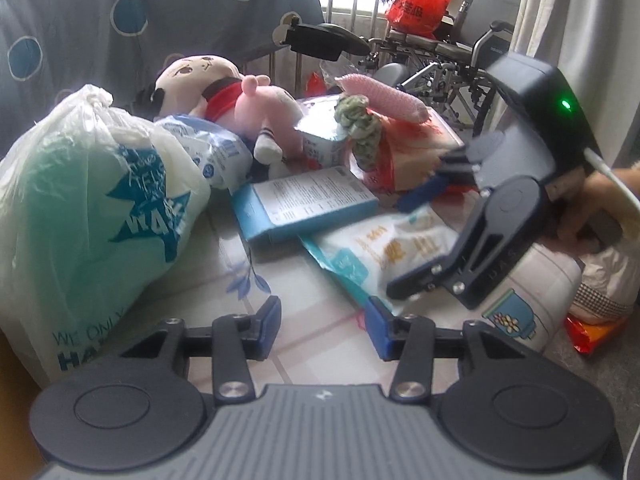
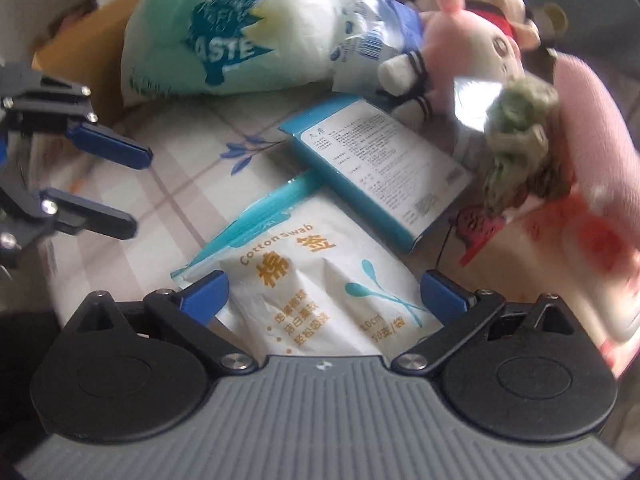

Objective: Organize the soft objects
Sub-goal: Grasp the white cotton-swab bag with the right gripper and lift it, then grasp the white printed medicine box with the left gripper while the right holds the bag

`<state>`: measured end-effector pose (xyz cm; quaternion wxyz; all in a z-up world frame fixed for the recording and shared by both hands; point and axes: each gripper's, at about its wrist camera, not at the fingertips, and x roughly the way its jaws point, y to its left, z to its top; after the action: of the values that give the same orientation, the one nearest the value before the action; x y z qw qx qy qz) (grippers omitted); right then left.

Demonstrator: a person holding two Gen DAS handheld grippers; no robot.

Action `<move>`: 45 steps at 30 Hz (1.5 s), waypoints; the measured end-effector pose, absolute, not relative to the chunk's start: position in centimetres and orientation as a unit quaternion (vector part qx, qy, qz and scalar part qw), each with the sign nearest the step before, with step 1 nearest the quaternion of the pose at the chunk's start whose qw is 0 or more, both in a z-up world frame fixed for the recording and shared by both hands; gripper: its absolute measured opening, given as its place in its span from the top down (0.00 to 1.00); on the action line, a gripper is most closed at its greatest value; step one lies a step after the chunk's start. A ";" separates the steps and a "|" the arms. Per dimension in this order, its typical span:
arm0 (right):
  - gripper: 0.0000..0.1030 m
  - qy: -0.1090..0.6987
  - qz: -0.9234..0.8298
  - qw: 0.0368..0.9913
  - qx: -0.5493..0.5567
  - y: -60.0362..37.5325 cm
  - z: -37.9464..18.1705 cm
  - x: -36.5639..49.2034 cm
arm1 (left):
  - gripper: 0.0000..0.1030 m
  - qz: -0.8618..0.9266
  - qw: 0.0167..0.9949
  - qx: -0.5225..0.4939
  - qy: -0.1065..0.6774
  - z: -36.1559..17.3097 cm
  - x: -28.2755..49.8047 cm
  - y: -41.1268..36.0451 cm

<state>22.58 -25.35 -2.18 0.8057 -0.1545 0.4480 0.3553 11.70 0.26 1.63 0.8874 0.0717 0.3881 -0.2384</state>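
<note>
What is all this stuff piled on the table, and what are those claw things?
plastic bag: one, white with teal print, left side, knotted
cotton swab pack: one, white with teal strip, between the right claw's fingers
box: one, teal with white label, middle, over the pack's edge
doll: one, cream face with red scarf, at the back
pink plush: one, against the doll
crocheted piece: one, pink with green yarn, back right
orange bag: one, far back, by the window
left claw: one, blue tips, open above the table
right claw: one, blue tips, open
</note>
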 end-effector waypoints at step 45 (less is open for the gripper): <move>0.42 0.415 0.130 0.892 0.119 -35.9 -3.0 11.4 | 0.20 -0.268 0.837 0.179 0.443 -1.2 21.0 -6.7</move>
<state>11.35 -35.86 -3.02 0.8924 0.1190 0.4154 0.1299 21.05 -6.72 -1.23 0.8366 0.1794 0.4429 -0.2679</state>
